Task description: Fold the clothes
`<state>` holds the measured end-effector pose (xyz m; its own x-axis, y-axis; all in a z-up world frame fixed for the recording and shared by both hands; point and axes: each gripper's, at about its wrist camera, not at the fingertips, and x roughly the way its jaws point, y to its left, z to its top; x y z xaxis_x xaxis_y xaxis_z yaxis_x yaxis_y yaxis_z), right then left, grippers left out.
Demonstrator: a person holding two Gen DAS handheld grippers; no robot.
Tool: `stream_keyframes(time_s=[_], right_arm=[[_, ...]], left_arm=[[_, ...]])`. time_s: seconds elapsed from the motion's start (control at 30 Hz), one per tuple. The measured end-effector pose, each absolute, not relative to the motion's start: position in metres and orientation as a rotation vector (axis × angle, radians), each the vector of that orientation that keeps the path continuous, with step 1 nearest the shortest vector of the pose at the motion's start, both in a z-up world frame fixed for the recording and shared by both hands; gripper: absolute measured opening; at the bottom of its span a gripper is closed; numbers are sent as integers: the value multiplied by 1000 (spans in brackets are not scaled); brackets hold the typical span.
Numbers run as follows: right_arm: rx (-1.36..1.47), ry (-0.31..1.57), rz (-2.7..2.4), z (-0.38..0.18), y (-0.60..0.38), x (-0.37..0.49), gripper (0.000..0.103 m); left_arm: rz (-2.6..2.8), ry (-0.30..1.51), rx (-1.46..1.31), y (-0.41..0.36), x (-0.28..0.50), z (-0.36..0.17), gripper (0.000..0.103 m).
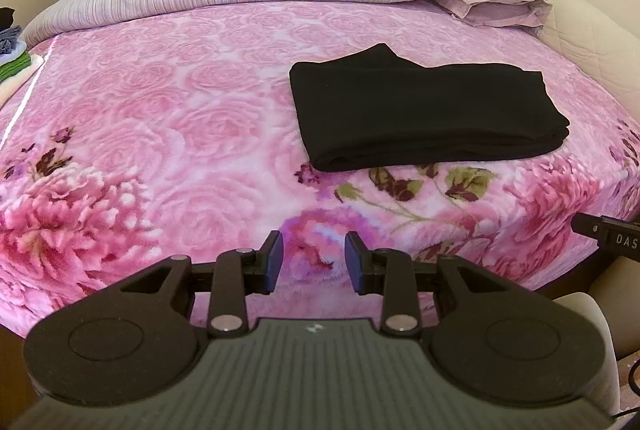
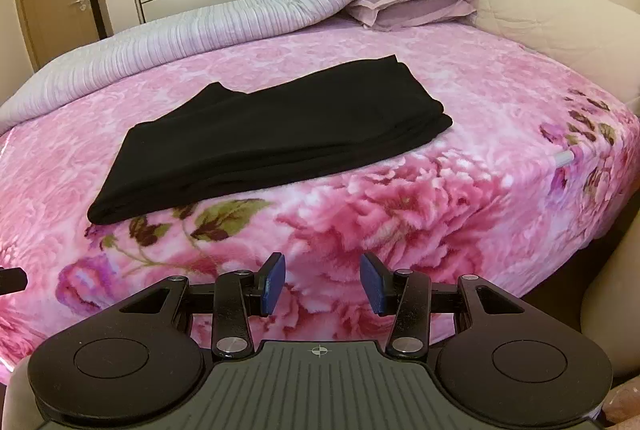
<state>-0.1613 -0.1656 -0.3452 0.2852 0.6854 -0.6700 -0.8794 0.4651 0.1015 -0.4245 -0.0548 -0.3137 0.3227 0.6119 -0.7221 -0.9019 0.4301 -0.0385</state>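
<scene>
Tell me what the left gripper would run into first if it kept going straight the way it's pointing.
Most likely the pink floral blanket near the bed's front edge. The left gripper is empty and aimed downward, and the folded black garment lies farther off to the right.

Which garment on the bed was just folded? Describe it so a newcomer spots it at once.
Start at the bed's pink floral blanket. Near its front edge lies the folded black garment, a flat layered rectangle. It is the only dark, plain item there; the lilac pillow and striped duvet sit far behind.
</scene>
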Motion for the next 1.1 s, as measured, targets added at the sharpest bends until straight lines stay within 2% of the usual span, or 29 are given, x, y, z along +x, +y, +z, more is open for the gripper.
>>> stream_keyframes(time_s=[0.67, 0.87, 1.1], right_arm=[[-304, 729, 1069, -362, -154, -149, 46], [-330, 541, 1174, -357, -142, -154, 46], [-741, 166, 1325, -380, -100, -210, 47]], left_arm=[[1021, 713, -540, -27, -419, -335, 29], [1034, 690, -586, 1, -434, -340, 29], [1004, 673, -638, 33, -448, -349, 29]])
